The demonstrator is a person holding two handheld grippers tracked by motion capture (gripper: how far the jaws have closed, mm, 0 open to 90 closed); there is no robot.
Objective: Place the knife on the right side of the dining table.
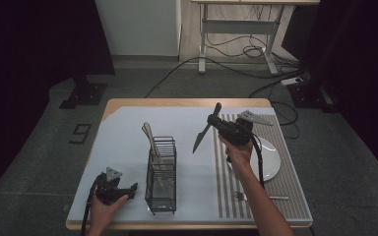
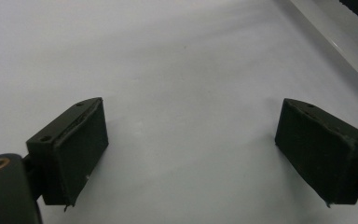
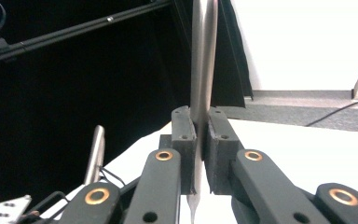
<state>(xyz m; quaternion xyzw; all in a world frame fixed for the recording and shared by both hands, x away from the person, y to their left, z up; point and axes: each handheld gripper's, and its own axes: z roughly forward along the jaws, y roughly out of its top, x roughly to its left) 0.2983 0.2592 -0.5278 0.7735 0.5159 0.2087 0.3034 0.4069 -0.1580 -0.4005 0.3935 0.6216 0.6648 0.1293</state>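
Currently, a knife [image 1: 201, 136] is clamped between the right gripper [image 1: 215, 120] fingers and held above the tabletop [image 1: 128, 123] middle, just right of the wire caddy [image 1: 161, 174]. Transfer is judged in hand; blade-down alignment over the caddy is required next. The left gripper [image 1: 128, 189] fingers are kept apart, empty, near the front left corner.

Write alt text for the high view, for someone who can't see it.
The right gripper, raised above a white-covered table, clamps a silver table knife pointing down-left toward a black wire cutlery rack that holds utensils. The open left gripper rests near the table's front left; a white plate and a fork lie on a striped mat.
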